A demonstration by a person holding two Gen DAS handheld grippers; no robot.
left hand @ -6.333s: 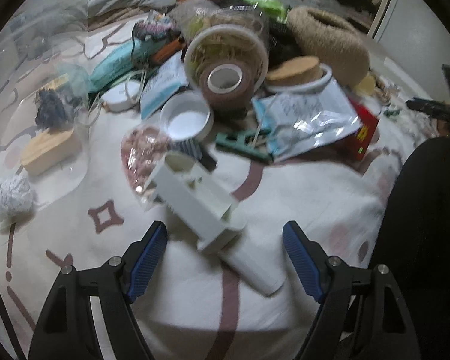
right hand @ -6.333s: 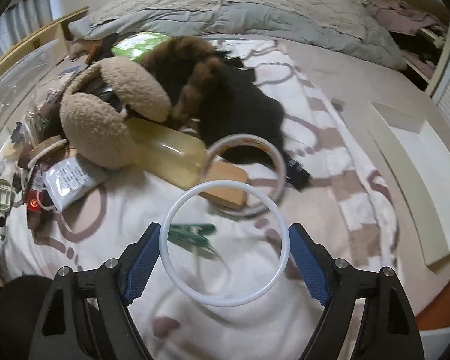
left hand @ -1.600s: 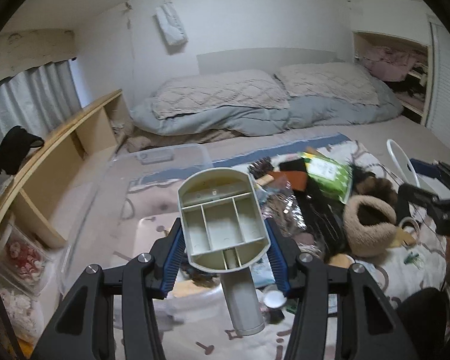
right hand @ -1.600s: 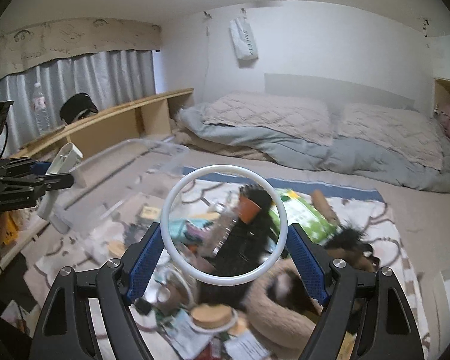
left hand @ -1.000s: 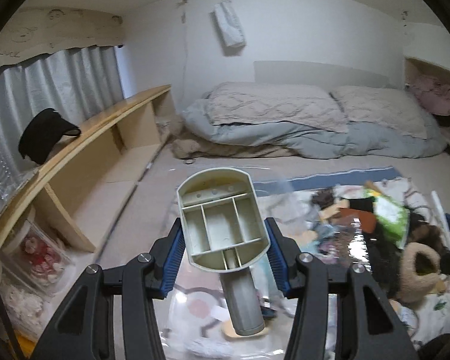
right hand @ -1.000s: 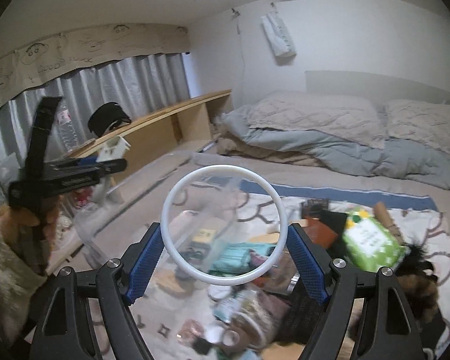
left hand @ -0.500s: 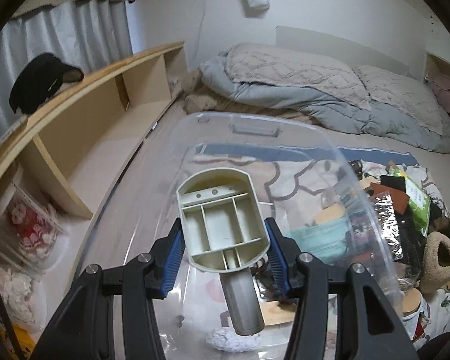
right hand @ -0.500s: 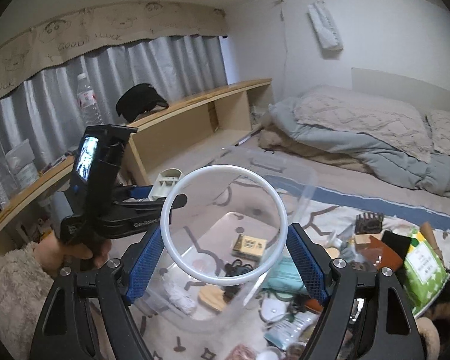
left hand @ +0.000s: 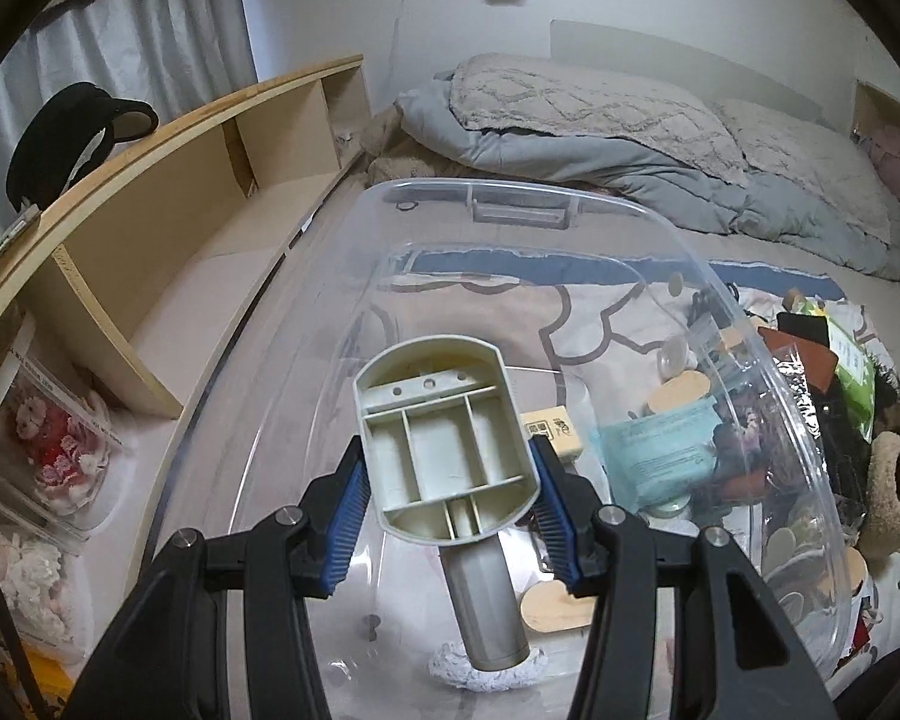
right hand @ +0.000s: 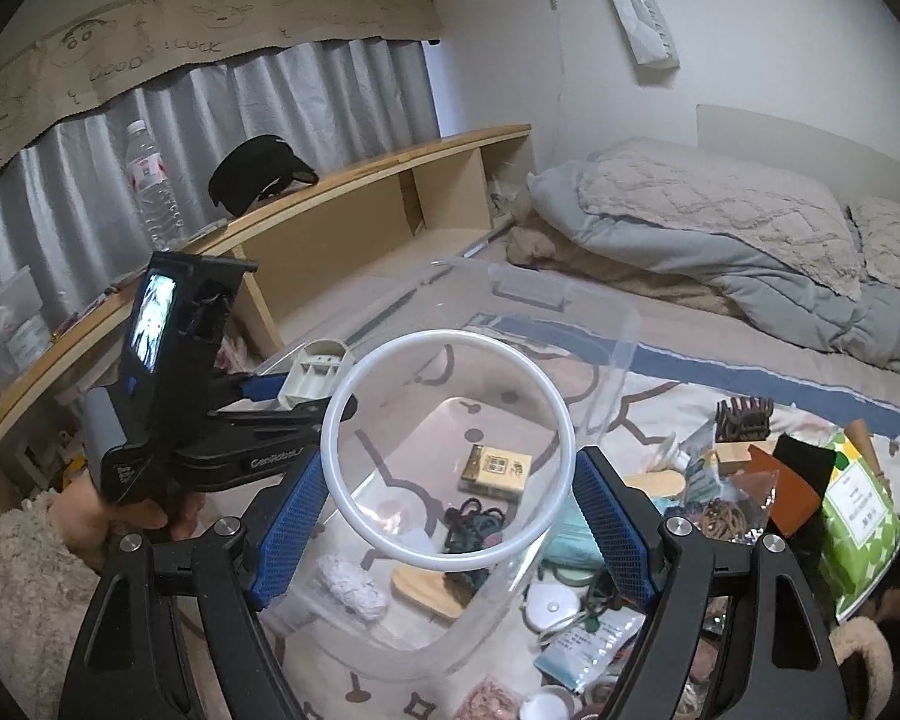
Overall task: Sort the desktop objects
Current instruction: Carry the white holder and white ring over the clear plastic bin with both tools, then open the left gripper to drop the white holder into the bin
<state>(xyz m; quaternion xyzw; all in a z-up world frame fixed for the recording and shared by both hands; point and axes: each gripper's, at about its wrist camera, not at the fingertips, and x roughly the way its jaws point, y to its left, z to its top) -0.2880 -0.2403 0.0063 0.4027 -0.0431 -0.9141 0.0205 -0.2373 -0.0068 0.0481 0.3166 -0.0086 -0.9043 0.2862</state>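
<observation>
My left gripper (left hand: 450, 504) is shut on a cream plastic holder (left hand: 444, 450) with small compartments and a grey tube below. It hangs over the open clear plastic bin (left hand: 570, 204). In the right wrist view the same left gripper (right hand: 282, 402) and the holder (right hand: 318, 372) hover at the bin's left rim, held by a person's hand. My right gripper (right hand: 450, 510) grips a white ring (right hand: 444, 336) between its blue pads, above the bin's (right hand: 624, 324) near side. In the bin lie a wooden stamp block (right hand: 497, 468), black hair ties (right hand: 474, 525), a white yarn ball (right hand: 354, 591) and a wooden oval (right hand: 426, 591).
Right of the bin, a pile of loose things covers the patterned blanket: a green packet (right hand: 858, 516), a teal pouch (left hand: 654, 450), a fuzzy slipper (left hand: 897, 480). A low wooden shelf (left hand: 150, 180) runs along the left, with a water bottle (right hand: 150, 180). Bedding (left hand: 600, 120) lies behind.
Both grippers have swung left from the pile to the clear bin, and the left one has sunk over it. Each keeps its grip; little has moved in the last half second.
</observation>
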